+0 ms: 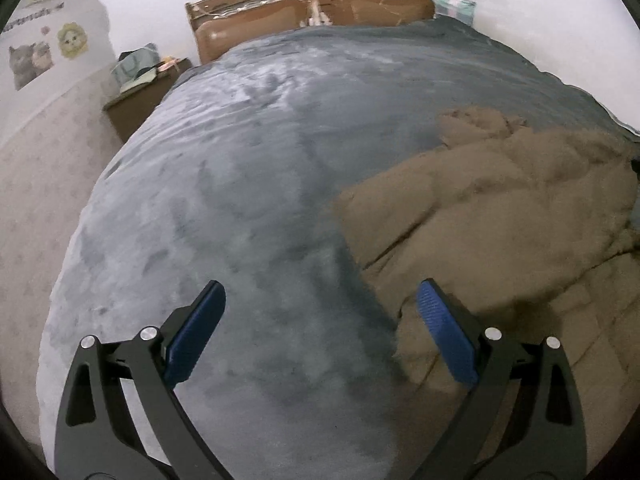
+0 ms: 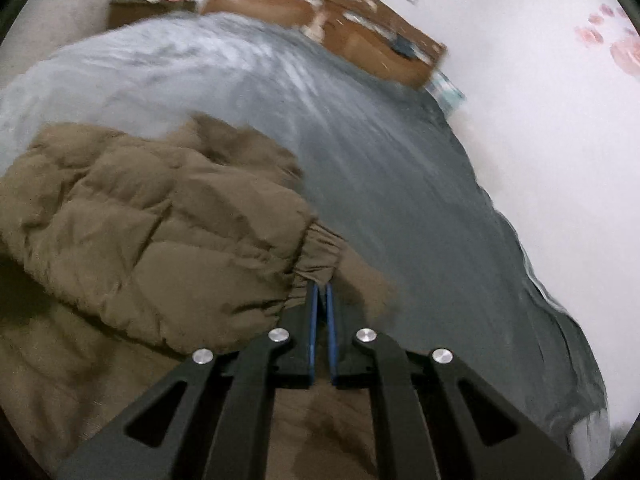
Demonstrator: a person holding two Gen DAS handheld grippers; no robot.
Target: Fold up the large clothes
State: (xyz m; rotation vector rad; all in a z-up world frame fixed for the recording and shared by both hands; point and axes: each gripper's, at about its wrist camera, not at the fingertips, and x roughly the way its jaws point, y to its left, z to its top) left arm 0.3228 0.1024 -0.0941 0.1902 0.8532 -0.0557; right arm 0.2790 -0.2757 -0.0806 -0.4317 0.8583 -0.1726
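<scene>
bed (image 1: 248, 184): big, grey plush cover, mostly bare; wooden headboard (image 1: 312, 4) at far end, nightstand (image 1: 136, 100) beside it.
coat (image 1: 500, 216): brown quilted puffer, the task's thing. Lies on the bed's near side, to the right in left-wrist view, filling the left + bottom of right-wrist view. Bulky, rumpled, no tidy rectangle yet.
sleeve (image 2: 168, 224): puffy, raised off the coat body and lying across it in right-wrist view; looks like it's being carried inward over the torso, a guess from the lifted cloth + blur.
cuff (image 2: 320, 252): gathered elastic end of the sleeve, right at the right gripper's tips.
right gripper (image 2: 322, 292): jaws fully together, pinching the cuff edge between blue pads.
left gripper (image 1: 320, 328): jaws wide apart, nothing between; hangs over bare bed cover just beside coat's edge, right finger (image 1: 444, 336) over the cloth, touching or not can't tell.
progress: early, approx. One sleeve fold under way, not laid down.
left to do: set sleeve flat, other sleeve (not clearly visible), then body folds + squaring up. Hem/collar layout can't be made out.
</scene>
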